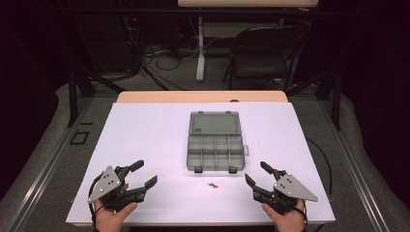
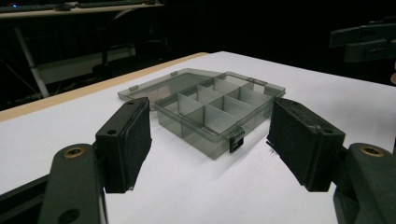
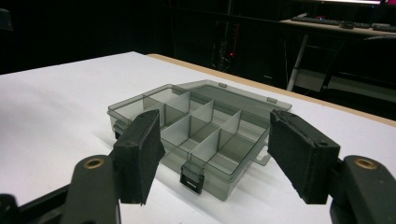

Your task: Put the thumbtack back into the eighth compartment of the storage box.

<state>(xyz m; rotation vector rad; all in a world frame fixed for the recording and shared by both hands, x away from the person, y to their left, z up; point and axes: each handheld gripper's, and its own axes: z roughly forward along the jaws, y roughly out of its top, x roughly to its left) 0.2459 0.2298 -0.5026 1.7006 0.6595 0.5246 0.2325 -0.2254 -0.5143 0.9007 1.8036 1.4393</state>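
A grey see-through organiser box (image 1: 215, 153) lies in the middle of the white table, its lid (image 1: 215, 123) folded flat behind it and its several compartments looking bare. Two tiny pieces, one green and one red (image 1: 212, 184), lie just in front of the box. My left gripper (image 1: 145, 172) rests near the front left edge, open and holding nothing. My right gripper (image 1: 256, 173) mirrors it at the front right, also open. In the left gripper view the box (image 2: 219, 112) shows between the spread jaws of the left gripper (image 2: 210, 140). The right gripper view frames the box (image 3: 196, 130) the same way.
The white sheet (image 1: 145, 135) covers the table, with a wooden edge (image 1: 203, 96) at the far side. A black folding chair (image 1: 263, 53) and a desk leg (image 1: 200, 48) stand beyond it. A black cable (image 1: 324, 159) trails off the right edge.
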